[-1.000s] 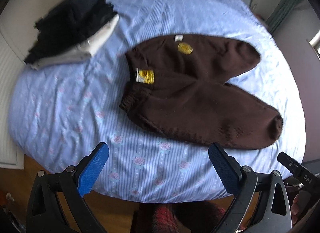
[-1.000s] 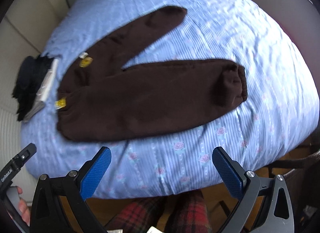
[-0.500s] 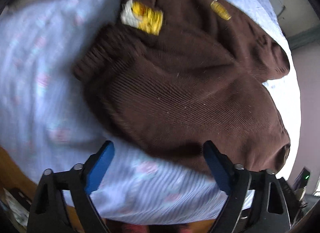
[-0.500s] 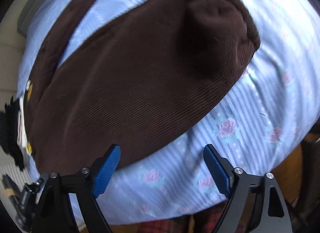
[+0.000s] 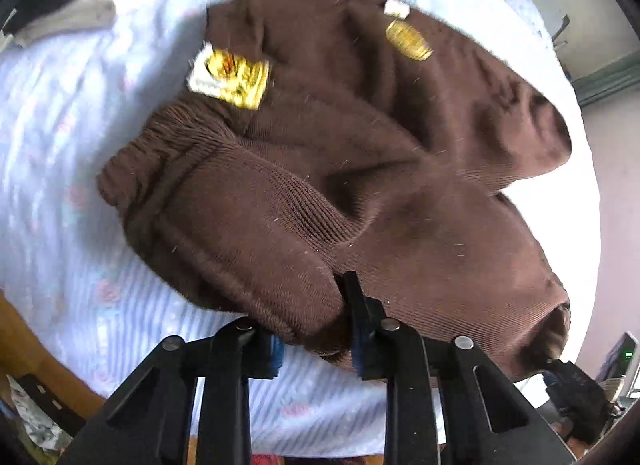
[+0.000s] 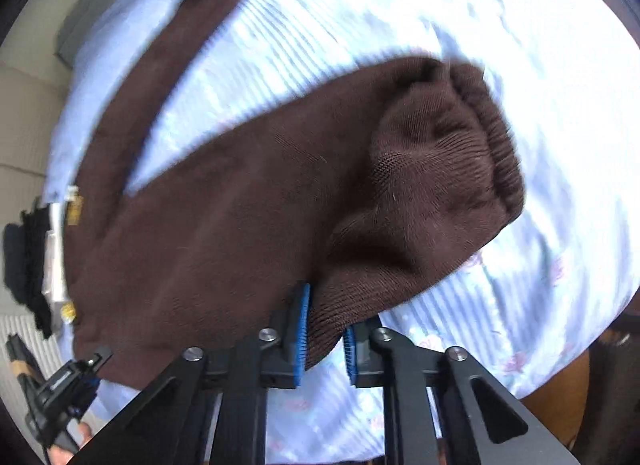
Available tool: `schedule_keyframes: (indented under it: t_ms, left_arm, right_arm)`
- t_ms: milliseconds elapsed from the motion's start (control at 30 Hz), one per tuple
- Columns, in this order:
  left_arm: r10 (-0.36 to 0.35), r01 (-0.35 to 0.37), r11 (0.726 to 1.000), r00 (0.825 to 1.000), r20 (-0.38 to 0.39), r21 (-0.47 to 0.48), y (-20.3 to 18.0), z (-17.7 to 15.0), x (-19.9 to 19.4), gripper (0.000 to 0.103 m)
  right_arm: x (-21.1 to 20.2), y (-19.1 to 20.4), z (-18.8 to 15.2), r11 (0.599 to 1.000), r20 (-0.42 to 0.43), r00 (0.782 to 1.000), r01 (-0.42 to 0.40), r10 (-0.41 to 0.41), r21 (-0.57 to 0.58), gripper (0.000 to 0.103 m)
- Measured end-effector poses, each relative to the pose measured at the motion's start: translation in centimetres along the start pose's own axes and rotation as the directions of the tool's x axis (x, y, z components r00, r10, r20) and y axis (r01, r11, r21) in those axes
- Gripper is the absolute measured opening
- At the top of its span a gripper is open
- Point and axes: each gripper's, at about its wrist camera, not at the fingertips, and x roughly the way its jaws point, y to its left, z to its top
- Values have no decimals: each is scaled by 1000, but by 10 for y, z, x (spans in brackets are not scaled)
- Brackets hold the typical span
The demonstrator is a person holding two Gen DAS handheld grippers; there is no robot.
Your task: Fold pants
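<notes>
Pants (image 5: 360, 169) lie spread on the bed (image 5: 60, 145), brown, legs splayed apart, and both grabs are going in right now! Left hand-held gripper (image 5: 316, 329) has its jaws closing on a bunched fold at the near edge, up by the waistband (image 5: 160, 153) end, with cloth squeezed between the blue pads. Right hand-held gripper (image 6: 324, 329) is clamped tight on the near leg's edge, close to the cuff (image 6: 492, 141). So this looks like the opening step: gripping the near leg to carry it over onto the far leg (image 6: 180, 45). Next move, I'd say, calls for lifting both ends together, keeping the cloth taut between them, then laying it down with the edges lined up. A second ago both sets of jaws stood wide open, well above the bed, with the whole garment in view and a dark clothes pile (image 6: 24, 265) off to the side; now they're down low and biting
</notes>
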Motion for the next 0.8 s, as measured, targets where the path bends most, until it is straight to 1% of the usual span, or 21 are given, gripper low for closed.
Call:
schedule_keyframes:
  t_ms: [100, 133, 167, 233, 333, 367, 433, 467, 567, 600, 667, 800]
  left_arm:
    - [3, -4, 1000, 999, 45, 10, -2, -3, -32, 23]
    - [7, -9, 1000, 997, 72, 24, -5, -5, -48, 22]
    - [6, -8, 999, 997, 81, 32, -2, -7, -55, 22]
    - [10, -15, 998, 996, 90, 54, -9, -7, -73, 22]
    - [12, -18, 997, 995, 95, 70, -7, -10, -88, 22]
    - [22, -29, 997, 995, 97, 76, -10, -9, -92, 22]
    - [40, -45, 997, 996, 84, 70, -17, -2, -90, 22]
    - [47, -52, 997, 996, 77, 63, -17, -1, -88, 22]
    - [60, -61, 998, 997, 57, 21, -23, 13, -82, 22]
    - [57, -57, 998, 997, 58, 5, -27, 15, -82, 22]
    - [52, -51, 998, 996, 69, -21, -27, 24, -85, 22]
    - [35, -29, 996, 996, 78, -86, -28, 49, -90, 22]
  right_arm:
    - [-52, 16, 0, 997, 39, 998, -53, 55, -51, 14]
    - [-63, 20, 0, 996, 46, 997, -57, 60, -69, 14]
    - [-75, 23, -5, 994, 50, 996, -63, 68, -89, 14]
    - [-101, 36, -10, 989, 50, 995, -75, 82, -131, 14]
    - [-128, 46, -2, 988, 43, 994, -91, 97, -125, 14]
    - [-130, 47, -3, 987, 45, 994, -91, 98, -131, 14]
    - [-140, 51, 12, 984, 57, 993, -92, 102, -153, 14]
    - [-144, 55, 14, 982, 65, 992, -92, 104, -167, 14]
    - [-152, 71, 37, 981, 90, 988, -106, 122, -164, 14]
    - [-155, 71, 37, 981, 101, 986, -115, 132, -159, 14]
    - [-156, 79, 53, 979, 132, 980, -128, 150, -156, 14]
    - [-158, 105, 98, 975, 188, 966, -144, 175, -171, 14]
